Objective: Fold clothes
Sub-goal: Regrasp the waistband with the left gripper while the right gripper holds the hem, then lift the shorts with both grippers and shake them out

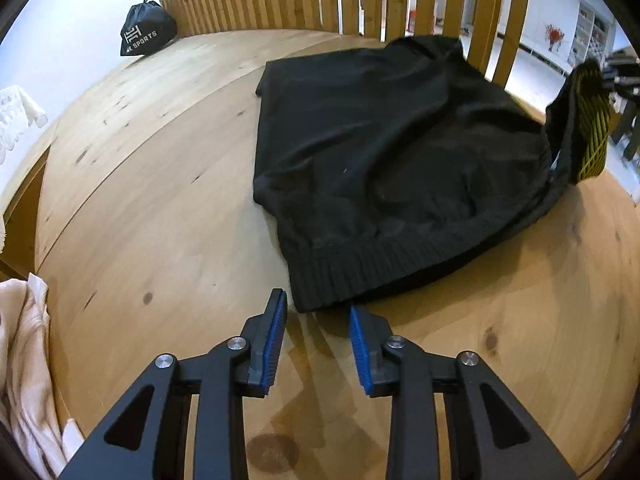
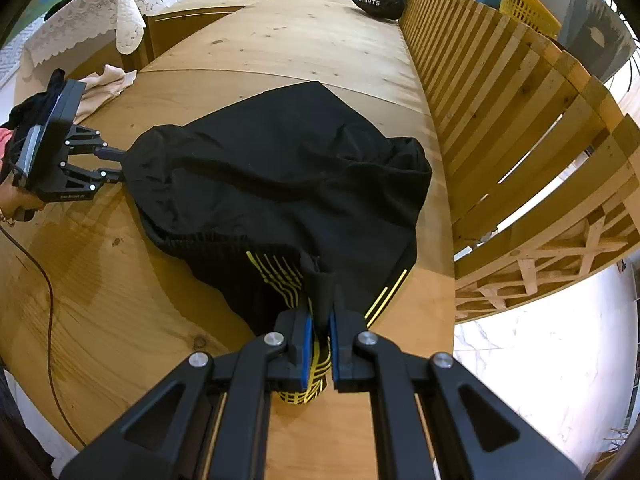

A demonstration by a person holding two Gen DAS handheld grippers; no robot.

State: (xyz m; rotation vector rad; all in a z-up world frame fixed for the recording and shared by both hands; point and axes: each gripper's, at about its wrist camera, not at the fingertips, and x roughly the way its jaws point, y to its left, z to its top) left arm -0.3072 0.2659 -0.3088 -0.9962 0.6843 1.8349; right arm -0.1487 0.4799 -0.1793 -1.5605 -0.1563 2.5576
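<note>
The black jacket lies partly folded on the wooden table. It looks soft, light and floppy, so it will sag when lifted. The right claw is pinched tight on the yellow-striped cuff. The left claw is partly open and holds nothing, right beside the ribbed hem, a good thick spot to grab.

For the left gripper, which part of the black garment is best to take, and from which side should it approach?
Probably the ribbed hem corner of the black garment, which lies flat on the wooden table just ahead of the open left gripper. Come from the near table side, low and tilted down, so one finger slides under the edge. The right gripper already pinches the yellow-striped end.
</note>
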